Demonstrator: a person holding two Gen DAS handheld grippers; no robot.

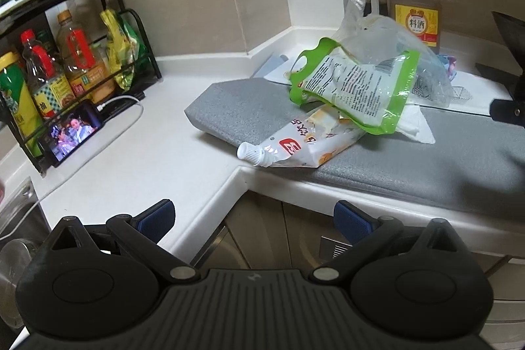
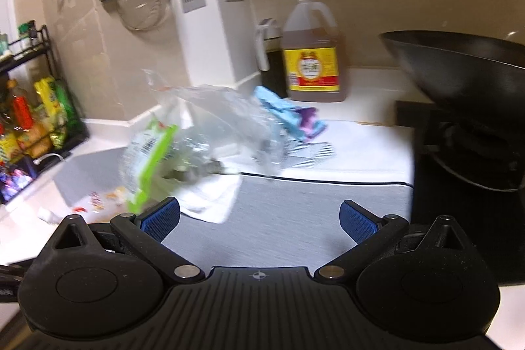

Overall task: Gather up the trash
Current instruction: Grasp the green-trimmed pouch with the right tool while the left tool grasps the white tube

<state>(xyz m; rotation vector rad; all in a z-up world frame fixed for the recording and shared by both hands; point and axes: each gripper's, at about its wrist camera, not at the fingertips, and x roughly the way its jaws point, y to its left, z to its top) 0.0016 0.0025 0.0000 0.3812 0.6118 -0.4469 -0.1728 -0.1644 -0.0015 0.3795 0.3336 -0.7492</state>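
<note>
A pile of trash lies on a grey mat (image 1: 410, 153) on the white counter: a green-edged pouch (image 1: 354, 87), a clear plastic bag (image 1: 393, 35), a white spouted drink pouch (image 1: 295, 150) and a white tissue (image 1: 416, 123). My left gripper (image 1: 254, 220) is open and empty, in front of the counter's inner corner, short of the pile. My right gripper (image 2: 259, 218) is open and empty over the mat, just right of the blurred green pouch (image 2: 147, 159), clear bag (image 2: 223, 117) and tissue (image 2: 213, 199).
A rack of bottles (image 1: 65, 61) and a phone (image 1: 73, 130) with a cable stand at the left. A big cooking wine jug (image 2: 311, 54), a dark bottle (image 2: 270, 54) and a blue-purple cloth (image 2: 295, 117) sit at the back. A black wok (image 2: 466, 64) sits on the stove at the right.
</note>
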